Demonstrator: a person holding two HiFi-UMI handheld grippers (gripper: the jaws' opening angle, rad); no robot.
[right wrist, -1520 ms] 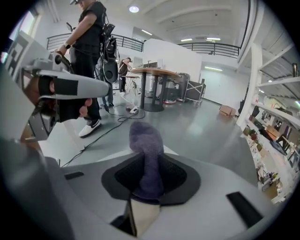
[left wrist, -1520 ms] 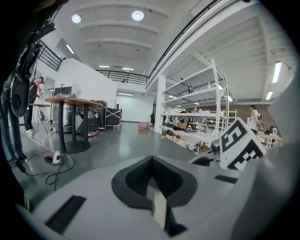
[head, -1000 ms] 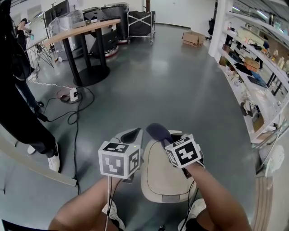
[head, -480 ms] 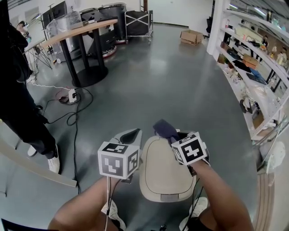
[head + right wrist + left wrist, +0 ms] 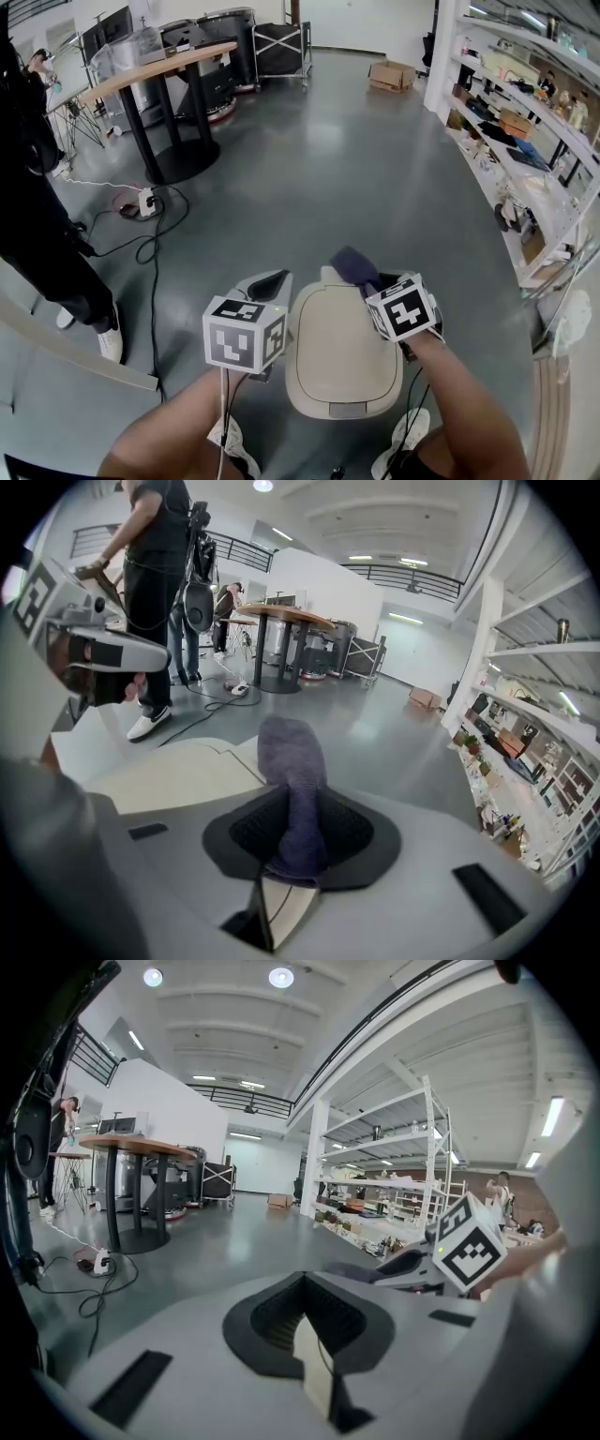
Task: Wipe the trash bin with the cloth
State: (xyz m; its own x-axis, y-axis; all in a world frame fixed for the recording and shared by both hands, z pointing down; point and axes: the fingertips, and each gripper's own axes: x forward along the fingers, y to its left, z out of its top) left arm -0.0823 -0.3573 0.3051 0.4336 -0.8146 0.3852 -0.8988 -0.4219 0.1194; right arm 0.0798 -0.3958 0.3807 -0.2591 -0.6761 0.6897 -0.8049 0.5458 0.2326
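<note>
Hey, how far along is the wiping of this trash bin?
Done: the cloth is picked up and pinched in the right claw. In hand: it sits at the far rim of the trash bin lid. Left: the broad beige top of the lid, though nothing shows which parts are already wiped. The left claw is shut and empty, to the left of the lid.

Light: bright, even; given by ceiling lamps (image 5: 279, 977) at upper frame.
Glare: pale sheen is seen on the floor (image 5: 309, 159).
Distortion: edges are bent fisheye-wise; gripper-view corners are blacked.
Focus: right gripper (image 5: 292, 869) body is softened at lower frame.
</note>
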